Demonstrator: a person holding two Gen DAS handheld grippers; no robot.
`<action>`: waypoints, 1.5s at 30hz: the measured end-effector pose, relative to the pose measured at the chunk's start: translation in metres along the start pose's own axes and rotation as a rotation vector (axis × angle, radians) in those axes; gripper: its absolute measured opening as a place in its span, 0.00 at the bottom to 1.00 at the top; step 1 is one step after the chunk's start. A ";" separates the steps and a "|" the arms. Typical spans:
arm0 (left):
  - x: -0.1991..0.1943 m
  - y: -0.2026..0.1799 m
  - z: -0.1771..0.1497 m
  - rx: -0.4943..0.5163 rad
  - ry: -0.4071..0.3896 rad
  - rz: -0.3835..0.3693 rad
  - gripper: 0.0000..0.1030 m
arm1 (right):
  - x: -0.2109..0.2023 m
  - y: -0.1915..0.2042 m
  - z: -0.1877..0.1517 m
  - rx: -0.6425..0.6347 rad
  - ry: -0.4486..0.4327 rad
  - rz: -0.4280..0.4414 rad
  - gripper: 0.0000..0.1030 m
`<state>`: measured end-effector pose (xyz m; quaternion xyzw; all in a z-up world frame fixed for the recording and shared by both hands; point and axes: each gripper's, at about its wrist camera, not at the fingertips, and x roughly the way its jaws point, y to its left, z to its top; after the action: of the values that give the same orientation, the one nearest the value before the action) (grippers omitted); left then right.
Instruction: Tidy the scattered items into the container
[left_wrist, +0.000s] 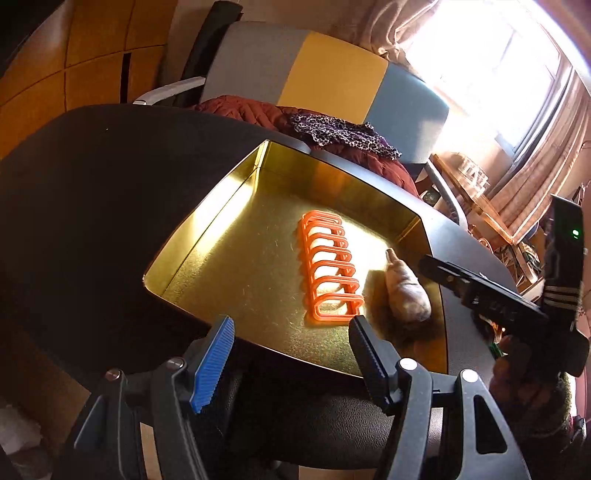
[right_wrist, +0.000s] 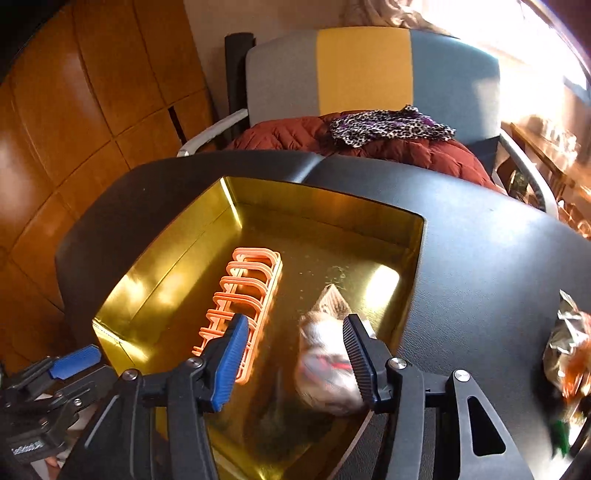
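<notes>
Blue and black ribbed pads fill the bottom of both views. Seen from its own camera, the right claw (right_wrist: 291, 354) stands wide, nothing between its fingers; it hangs over the near part of the gold tin (right_wrist: 229, 192). Just past its black pad, a pale pouch (right_wrist: 325, 369) with red marking appears blurred, low over the tin's floor, its creased end pointing away. I cannot tell whether it lies on the floor or is just above it. The pouch touches neither pad clearly; the black finger overlaps its right edge in the picture.

From the left wrist camera, the left claw (left_wrist: 291, 354) is also spread wide and holds nothing, poised at the tin's near rim (left_wrist: 295, 354). Beyond it an orange plastic rack (left_wrist: 328, 266) with a row of looped dividers lies flat on the tin's floor, left of centre in the right view (right_wrist: 240, 310). The pouch (left_wrist: 406, 291) sits just right of the rack, near but apart from it. The right claw's black body enters from the right above the pouch.

On the black counter (right_wrist: 480, 266), right of the tin, a crinkled foil wrapper (right_wrist: 569, 347) with orange print lies outside the container, well apart from it.

Behind the counter stands a chair (right_wrist: 369, 70) with grey, yellow and blue panels, a rust-red quilted jacket (right_wrist: 406, 151) on its seat and a leopard-print cloth (right_wrist: 388, 125) atop the jacket. Bright window light with curtains (left_wrist: 535, 155) shows at the right.
</notes>
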<state>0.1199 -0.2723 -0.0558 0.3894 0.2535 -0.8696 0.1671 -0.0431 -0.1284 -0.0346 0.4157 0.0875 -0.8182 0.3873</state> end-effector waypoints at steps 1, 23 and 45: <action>0.000 -0.004 -0.001 0.009 0.002 -0.004 0.64 | -0.007 -0.007 -0.004 0.019 -0.015 0.000 0.53; 0.017 -0.123 -0.031 0.324 0.109 -0.140 0.64 | -0.158 -0.263 -0.156 0.597 -0.150 -0.294 0.69; 0.038 -0.135 -0.039 0.345 0.180 -0.151 0.64 | -0.065 -0.290 -0.074 0.630 -0.012 -0.126 0.81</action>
<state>0.0530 -0.1439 -0.0651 0.4685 0.1432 -0.8718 0.0090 -0.1798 0.1416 -0.0851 0.5042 -0.1466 -0.8299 0.1886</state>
